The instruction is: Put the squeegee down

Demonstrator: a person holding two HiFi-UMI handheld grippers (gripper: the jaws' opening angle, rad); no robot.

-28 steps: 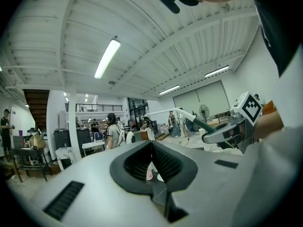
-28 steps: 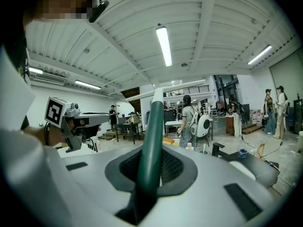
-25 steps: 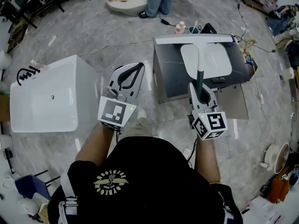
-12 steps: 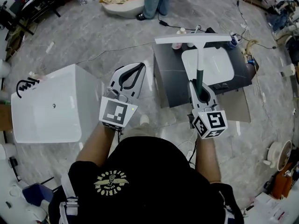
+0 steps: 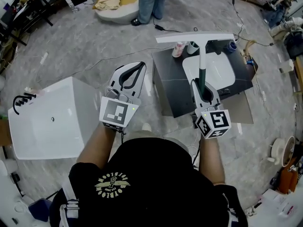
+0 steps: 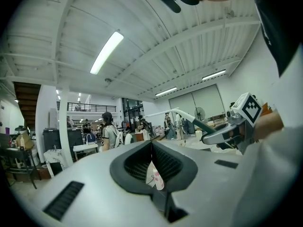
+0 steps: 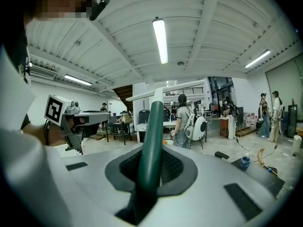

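The squeegee (image 5: 201, 56), with a smooth dark-green handle and a white T-shaped blade, juts toward 12 o'clock from the right gripper (image 5: 202, 82). Its fingers clamp the handle above a dark matte worktop (image 5: 170, 86). At 9 o'clock, the left gripper (image 5: 132, 69) has its fingers together, empty. The lettering on the shirt emblem (image 5: 112, 184) is too small to read.

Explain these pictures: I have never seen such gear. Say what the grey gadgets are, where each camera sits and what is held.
A person wears a head camera that looks down on both arms. Each hand holds a two-jaw gripper with a marker cube, and each gripper carries its own camera looking along its jaws. The right gripper is clamped on the green handle of a squeegee, held out toward a dark counter with a white basin. The left gripper is shut and empty. A white bathtub stands at left.
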